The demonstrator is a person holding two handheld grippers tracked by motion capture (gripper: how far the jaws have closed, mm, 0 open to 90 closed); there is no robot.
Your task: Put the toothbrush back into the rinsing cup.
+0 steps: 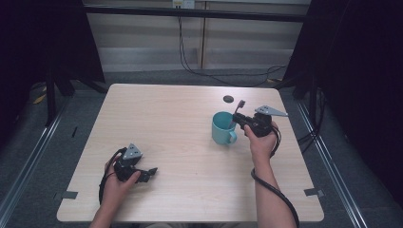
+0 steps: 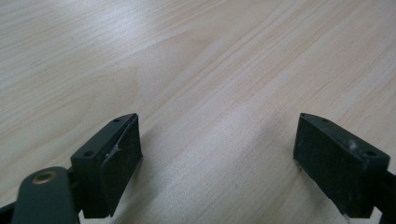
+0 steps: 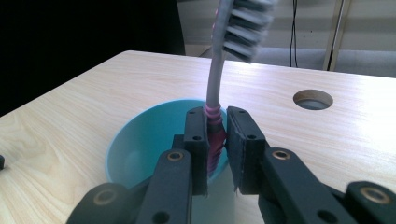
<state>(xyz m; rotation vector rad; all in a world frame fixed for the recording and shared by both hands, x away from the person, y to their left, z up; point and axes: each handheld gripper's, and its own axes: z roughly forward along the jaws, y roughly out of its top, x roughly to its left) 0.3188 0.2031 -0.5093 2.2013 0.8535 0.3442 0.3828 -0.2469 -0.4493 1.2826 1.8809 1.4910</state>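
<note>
1. A toothbrush [image 3: 215, 135] is gripped by the right hand-held gripper [image 3: 217, 140], its pink ribbed handle being clamped between the two black jaws.
2. The toothbrush is held roughly upright, with the bristled head [image 3: 246, 25] at the top and the grey neck rising out of the jaws; the head is blurred in the right gripper view.
3. The lower part of the handle is seen over the open mouth of a teal mug [image 3: 140, 140]; whether the handle touches the inside of the mug cannot be told.
4. In the high view the teal mug [image 1: 222, 128] is found on the right half of the worktop [image 1: 180, 123], nearer the far edge than the near one, with its handle turned toward the near edge.
5. The right hand-held gripper [image 1: 240, 118] is held just beside the mug, on the side toward the right edge, by the person's right hand [image 1: 261, 140], and the toothbrush [image 1: 237, 110] is seen slanting up above the rim.
6. A round hole [image 1: 228, 99] is set in the worktop beyond the mug, near the far edge.
7. The left hand-held gripper [image 1: 149, 173] is held low over the worktop toward the near left corner by the left hand [image 1: 119, 183].
8. Its jaws are spread wide apart in the left gripper view, with bare light wood between them.
</note>
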